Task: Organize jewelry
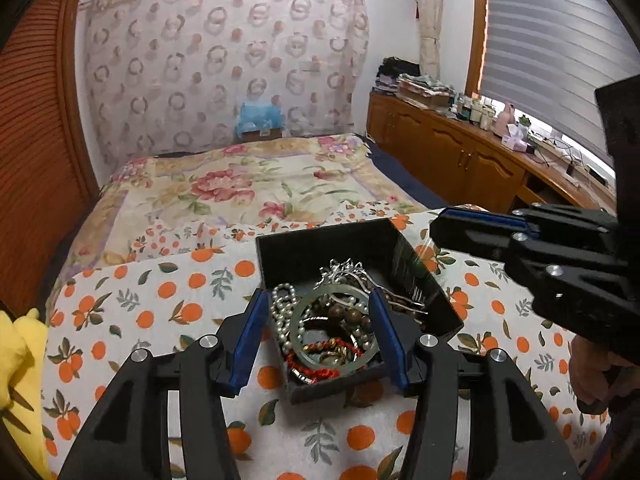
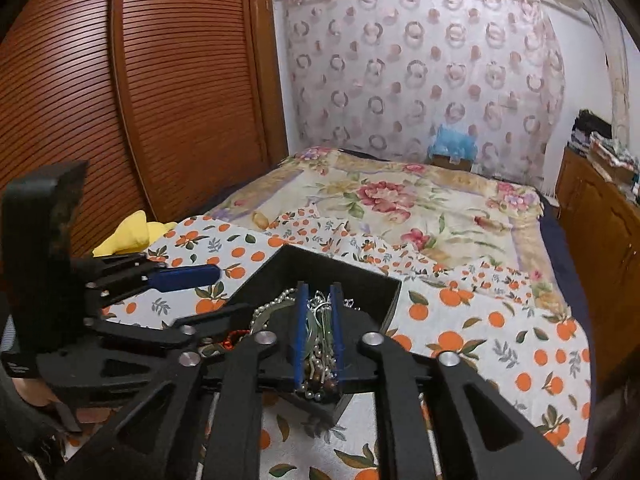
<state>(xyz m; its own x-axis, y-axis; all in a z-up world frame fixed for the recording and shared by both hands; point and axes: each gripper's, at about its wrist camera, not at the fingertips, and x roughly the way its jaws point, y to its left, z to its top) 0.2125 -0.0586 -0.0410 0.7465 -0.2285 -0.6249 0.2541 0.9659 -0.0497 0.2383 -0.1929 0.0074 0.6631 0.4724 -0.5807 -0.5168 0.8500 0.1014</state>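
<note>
Jewelry box between spread left jaws.

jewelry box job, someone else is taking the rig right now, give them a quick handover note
Left gripper: open, poised over the near end of the black jewelry box, holding nothing.
Right gripper: fingers nearly together; from the left wrist view it is off the box's right side with nothing visibly gripped, but whether it is fully shut is unclear.
The box sits open on the orange-print cloth on the bed. Inside, tangled: jade bangle, pearl strand, red cord bracelet, brown wooden beads, silver chains.
Done: nothing visibly sorted.
Left: pull pieces apart and arrange them.
</note>
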